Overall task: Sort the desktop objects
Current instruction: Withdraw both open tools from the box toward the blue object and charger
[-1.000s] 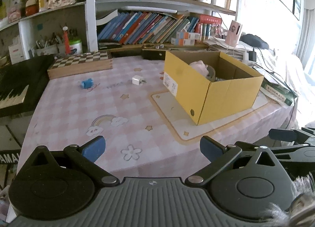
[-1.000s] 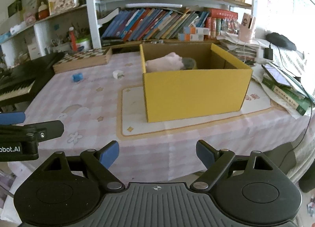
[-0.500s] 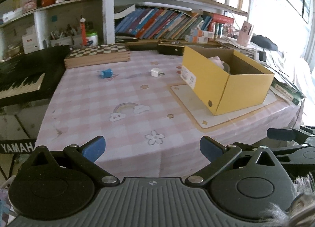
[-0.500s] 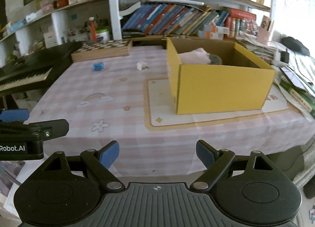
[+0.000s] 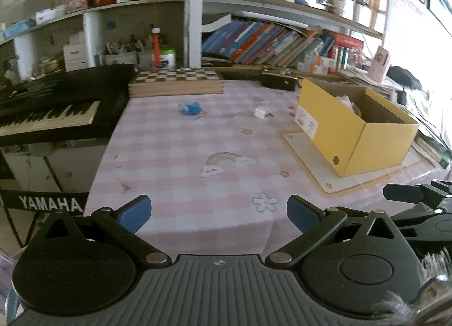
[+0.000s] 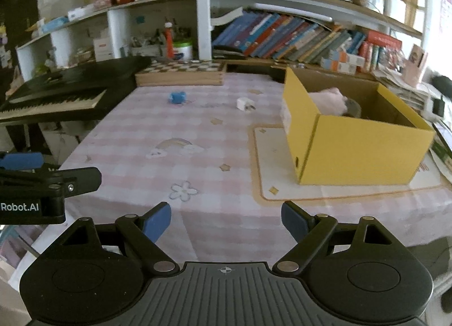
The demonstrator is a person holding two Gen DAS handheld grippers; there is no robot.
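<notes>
Left wrist view: left gripper (image 5: 219, 213) open and empty at the table's (image 5: 175, 167) near edge; blue toy (image 5: 189, 108) and white charger (image 5: 260, 112) lie well ahead near the far edge, both likely light and rigid, best pinched across the sides. Right wrist view: right gripper (image 6: 226, 220) open, empty, also at the near edge; yellow box (image 6: 353, 153) ahead to the right already holds something pink, toy and charger far ahead-left.

Both wrist views look forward from off the near edge of the table (image 5: 180, 173), well back from everything. The left sits further left (piano keyboard (image 5: 50, 114) prominent); both share the yellow cardboard box (image 6: 364, 150), chessboard box (image 5: 176, 83) and bookshelf (image 6: 296, 35).
</notes>
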